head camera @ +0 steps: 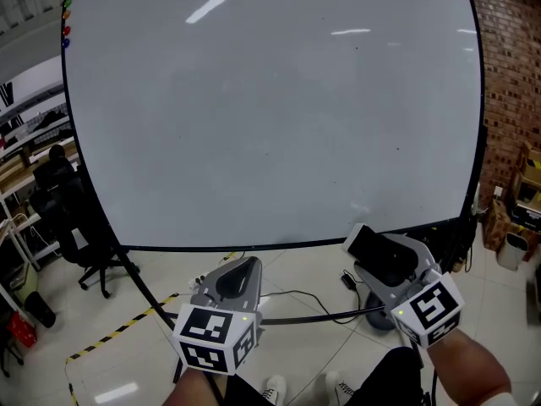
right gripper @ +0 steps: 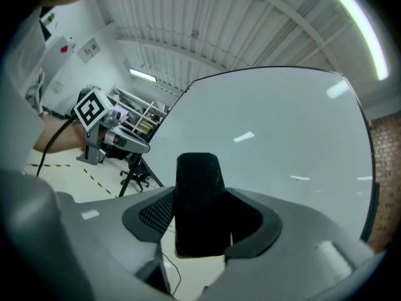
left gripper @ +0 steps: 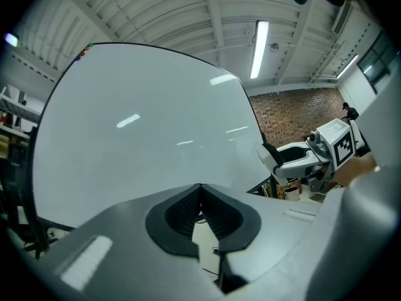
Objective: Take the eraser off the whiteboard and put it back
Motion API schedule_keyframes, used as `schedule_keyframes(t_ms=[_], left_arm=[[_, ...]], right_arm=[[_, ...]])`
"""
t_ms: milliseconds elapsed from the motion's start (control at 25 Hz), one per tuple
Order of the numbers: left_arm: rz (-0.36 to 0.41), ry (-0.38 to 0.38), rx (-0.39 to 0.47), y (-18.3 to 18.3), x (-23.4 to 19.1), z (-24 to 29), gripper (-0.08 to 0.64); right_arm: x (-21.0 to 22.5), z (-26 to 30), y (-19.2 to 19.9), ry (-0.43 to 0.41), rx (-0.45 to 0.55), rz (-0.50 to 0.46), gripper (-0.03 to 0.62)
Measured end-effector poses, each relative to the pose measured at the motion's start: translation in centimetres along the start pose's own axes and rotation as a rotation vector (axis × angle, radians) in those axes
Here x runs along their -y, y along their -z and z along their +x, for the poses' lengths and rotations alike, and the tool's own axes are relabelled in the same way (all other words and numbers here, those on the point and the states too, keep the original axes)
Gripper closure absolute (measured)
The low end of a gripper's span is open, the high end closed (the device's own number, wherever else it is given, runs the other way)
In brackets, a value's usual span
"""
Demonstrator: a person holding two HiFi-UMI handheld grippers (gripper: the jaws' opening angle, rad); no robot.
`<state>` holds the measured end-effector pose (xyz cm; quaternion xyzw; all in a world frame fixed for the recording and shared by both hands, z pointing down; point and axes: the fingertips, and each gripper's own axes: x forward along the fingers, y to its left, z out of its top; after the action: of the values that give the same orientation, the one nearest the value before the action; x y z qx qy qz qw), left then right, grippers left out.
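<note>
**Figure.** Head view and both gripper views, taken at one moment.

(a) A large white whiteboard with a thin black frame (head camera: 270, 117) fills most of the head view. It stands on a black stand over a pale tiled floor (head camera: 304, 269). Its surface shows only reflections of ceiling lights.

(b) A red-brown brick wall (head camera: 510, 74) lies to the right of the board.

(c) A black office chair (head camera: 72, 218) stands near the board's lower left corner. A strip of yellow-and-black hazard tape (head camera: 118, 332) runs across the floor in front of it.

(d) The left gripper (left gripper: 200, 187) is grey with dark ribbed pads. It is held level below the board's lower edge. Its jaws meet at the tips with nothing between them.

(e) The right gripper (right gripper: 202, 215) is held level at the board's lower right. Its jaws are clamped on a black rectangular felt eraser (right gripper: 198, 187), which stands upright between the pads and projects beyond the jaw tips. In the head view the eraser overlaps the board's bottom edge. Whether it touches the board cannot be told.

(f) A thin black cable (head camera: 296, 294) trails over the floor between the two grippers.

(g) A column of small coloured magnets (head camera: 66, 24) sits at the board's upper left corner.
</note>
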<state>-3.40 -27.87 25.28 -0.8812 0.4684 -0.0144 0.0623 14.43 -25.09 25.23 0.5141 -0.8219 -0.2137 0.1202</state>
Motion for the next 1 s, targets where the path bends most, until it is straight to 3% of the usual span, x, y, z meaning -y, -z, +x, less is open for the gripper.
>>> schedule_keyframes(t_ms=[360,640,880,1000], left_arm=[[-0.006,0.016,-0.010,0.6,0.3,0.1,0.543],[-0.010,0.014,-0.011,1.1,0.2,0.3,0.543],[-0.022,0.015,-0.013,1.2,0.1,0.5,0.543],[-0.021,0.017,-0.010,1.2,0.1,0.7,0.543]], right_arm=[[0.1,3.0,-2.2,-0.003,0.004,-0.119,0.351],[0.6,6.0,-1.5,0.041,-0.076,-0.420,0.351],[0.7,8.3,-1.7,0.041,-0.104,-0.539,0.351],[0.9,9.6,-2.0,0.037,-0.104,-0.530,0.352]])
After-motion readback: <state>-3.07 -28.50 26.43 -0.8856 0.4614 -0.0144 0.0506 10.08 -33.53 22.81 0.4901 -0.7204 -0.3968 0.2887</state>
